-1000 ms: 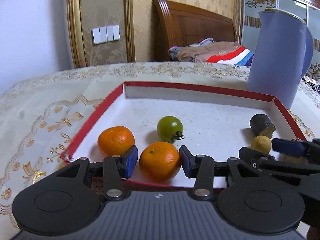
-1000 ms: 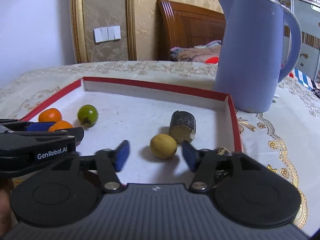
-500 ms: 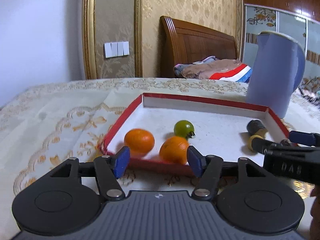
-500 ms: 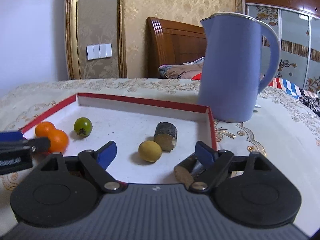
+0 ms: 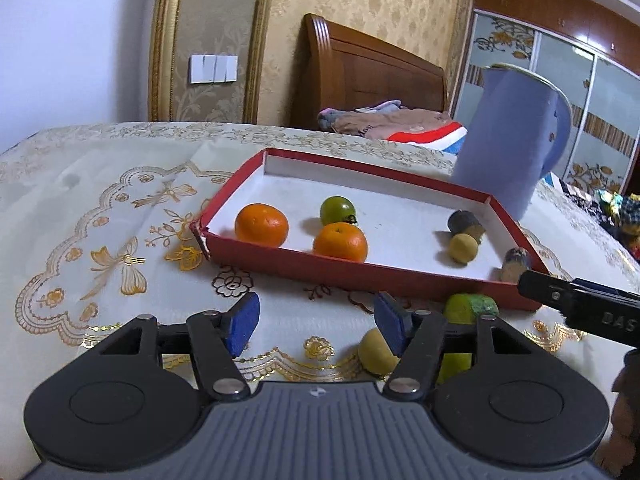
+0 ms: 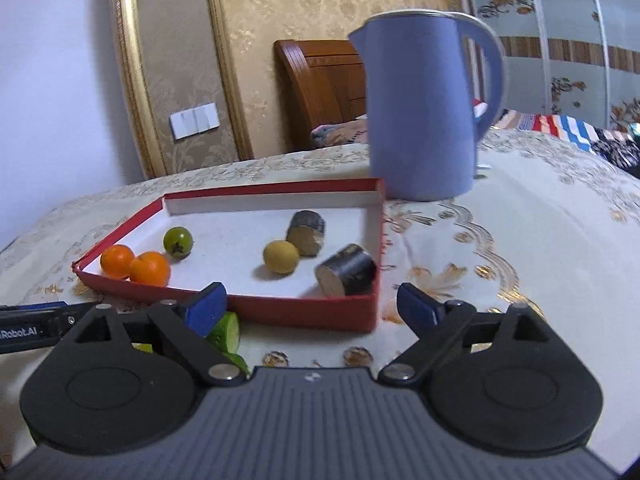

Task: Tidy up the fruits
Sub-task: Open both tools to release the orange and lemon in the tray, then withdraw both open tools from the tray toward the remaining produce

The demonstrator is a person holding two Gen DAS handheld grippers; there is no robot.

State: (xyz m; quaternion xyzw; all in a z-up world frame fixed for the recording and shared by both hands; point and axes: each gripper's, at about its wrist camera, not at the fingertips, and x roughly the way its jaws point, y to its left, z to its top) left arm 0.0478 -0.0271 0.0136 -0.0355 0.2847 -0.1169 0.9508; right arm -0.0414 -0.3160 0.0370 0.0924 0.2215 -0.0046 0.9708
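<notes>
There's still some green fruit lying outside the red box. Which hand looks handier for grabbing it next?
Probably the left gripper: its open jaws sit right beside the green fruit before the red box. The right gripper points past it.

Left wrist view: we look from low above the tablecloth (image 5: 100, 208), facing the red tray's (image 5: 360, 272) near wall, fairly close.
Right wrist view: we face the tray's (image 6: 304, 312) right corner.
Shared: tray, kettle (image 5: 508, 148), 2 oranges (image 6: 150, 268).
</notes>
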